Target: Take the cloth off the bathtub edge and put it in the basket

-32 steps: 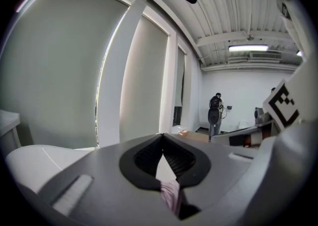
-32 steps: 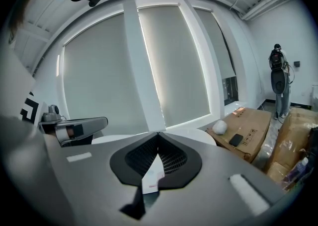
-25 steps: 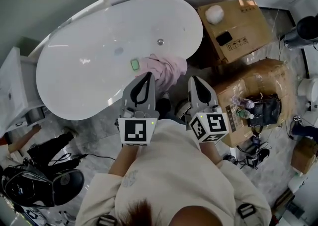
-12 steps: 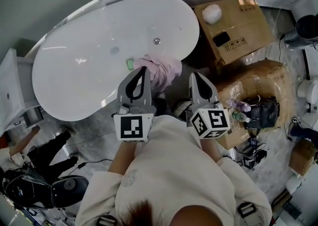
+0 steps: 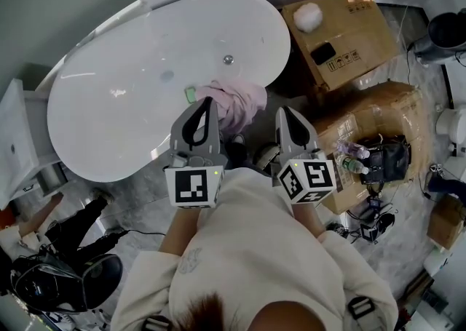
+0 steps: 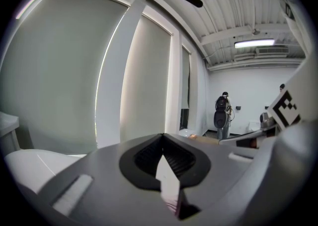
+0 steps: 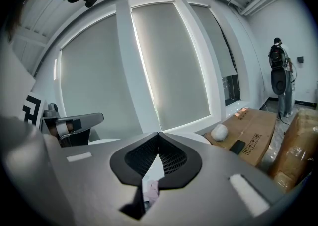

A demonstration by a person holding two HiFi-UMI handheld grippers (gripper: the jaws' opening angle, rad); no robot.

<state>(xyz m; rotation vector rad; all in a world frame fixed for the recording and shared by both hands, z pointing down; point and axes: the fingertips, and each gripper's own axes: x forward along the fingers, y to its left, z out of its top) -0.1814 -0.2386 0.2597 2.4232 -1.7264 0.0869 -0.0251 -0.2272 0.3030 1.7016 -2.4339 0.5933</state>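
White tub [image 5: 131,82] fills the head view; the cloth [image 5: 242,100] lies on its near edge, between the left gripper [image 5: 207,101] and the right gripper [image 5: 282,111]. Left gripper view: jaws closed, empty. Right gripper view: the same. I judge this is the approach step; next, one gripper must open and lower onto the cloth.

Pink cloth [image 5: 240,100] lies on the tub [image 5: 109,126] rim, its near edge hidden behind the left tool [image 5: 207,102]. Both gripper views show only a pink sliver of it. A distant standing person [image 7: 278,78] is too small to make out.
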